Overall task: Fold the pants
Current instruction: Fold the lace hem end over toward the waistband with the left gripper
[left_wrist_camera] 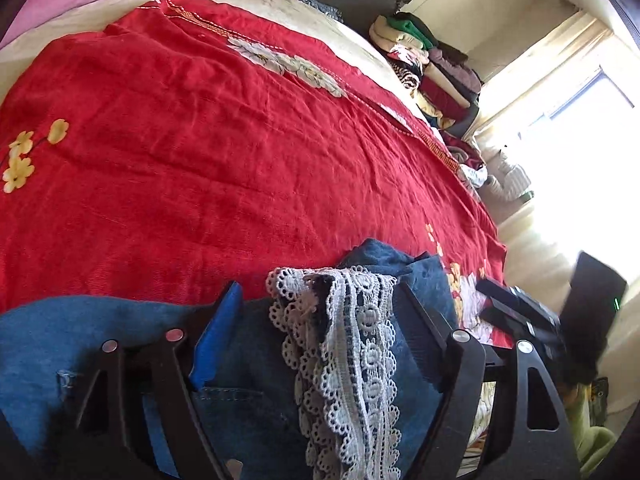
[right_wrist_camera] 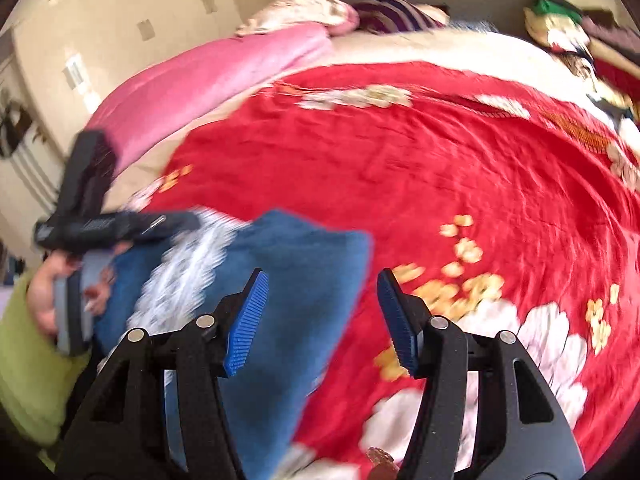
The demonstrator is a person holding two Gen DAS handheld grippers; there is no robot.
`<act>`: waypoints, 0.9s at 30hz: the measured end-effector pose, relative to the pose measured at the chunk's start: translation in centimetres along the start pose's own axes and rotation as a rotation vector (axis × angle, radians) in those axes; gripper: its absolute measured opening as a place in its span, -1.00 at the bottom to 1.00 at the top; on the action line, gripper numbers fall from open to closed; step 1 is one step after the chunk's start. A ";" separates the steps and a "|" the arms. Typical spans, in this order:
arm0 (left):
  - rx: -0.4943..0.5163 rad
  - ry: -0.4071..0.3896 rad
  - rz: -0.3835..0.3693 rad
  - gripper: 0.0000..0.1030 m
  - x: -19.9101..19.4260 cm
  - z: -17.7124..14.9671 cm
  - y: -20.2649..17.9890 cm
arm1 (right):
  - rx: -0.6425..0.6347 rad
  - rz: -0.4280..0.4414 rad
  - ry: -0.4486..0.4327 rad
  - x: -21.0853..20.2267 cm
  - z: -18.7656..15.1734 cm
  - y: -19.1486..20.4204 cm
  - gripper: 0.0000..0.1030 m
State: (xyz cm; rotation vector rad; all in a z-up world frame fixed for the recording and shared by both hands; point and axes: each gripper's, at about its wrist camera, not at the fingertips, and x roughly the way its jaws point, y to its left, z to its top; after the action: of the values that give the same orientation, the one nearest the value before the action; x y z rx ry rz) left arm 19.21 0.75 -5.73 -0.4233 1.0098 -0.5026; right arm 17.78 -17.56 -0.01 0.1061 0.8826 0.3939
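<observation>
Bright daylight from window (left_wrist_camera: 592, 120) at right of left wrist view, blown out to white glare. Sharp focus there. Right wrist view motion-blurred throughout. Strong fisheye curvature, dark vignette at corners of both.

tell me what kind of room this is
Most likely a bedroom in a home. A wide bed with a red floral bedspread fills the view, pillows lie at its head, and stacks of folded clothes sit along its far edge by a bright window.
</observation>
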 end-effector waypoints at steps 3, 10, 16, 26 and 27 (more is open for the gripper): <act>0.009 0.009 0.018 0.41 0.5 -0.1 -0.2 | 0.076 0.060 0.033 2.2 1.2 -2.1 0.01; 0.038 -0.001 0.019 -0.62 0.4 -0.6 -1.3 | 0.160 0.191 0.111 6.1 0.7 -2.6 -0.87; 0.077 -0.042 0.033 -0.63 -0.3 -0.6 -2.2 | 0.100 0.130 -0.008 3.6 0.5 -1.3 -0.88; 0.103 -0.016 0.127 -0.49 0.7 -1.1 -1.7 | 0.053 -0.009 0.042 5.7 -0.1 -0.8 -0.56; 0.106 -0.019 0.132 -0.47 0.5 -1.2 -1.8 | 0.052 -0.015 0.034 5.4 -0.1 -0.8 -0.52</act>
State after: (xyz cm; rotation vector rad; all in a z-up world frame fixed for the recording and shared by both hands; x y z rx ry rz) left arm 18.04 -1.10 -5.63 -0.2645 0.9812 -0.4308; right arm 21.00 -16.29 -4.26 0.1414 0.9271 0.3597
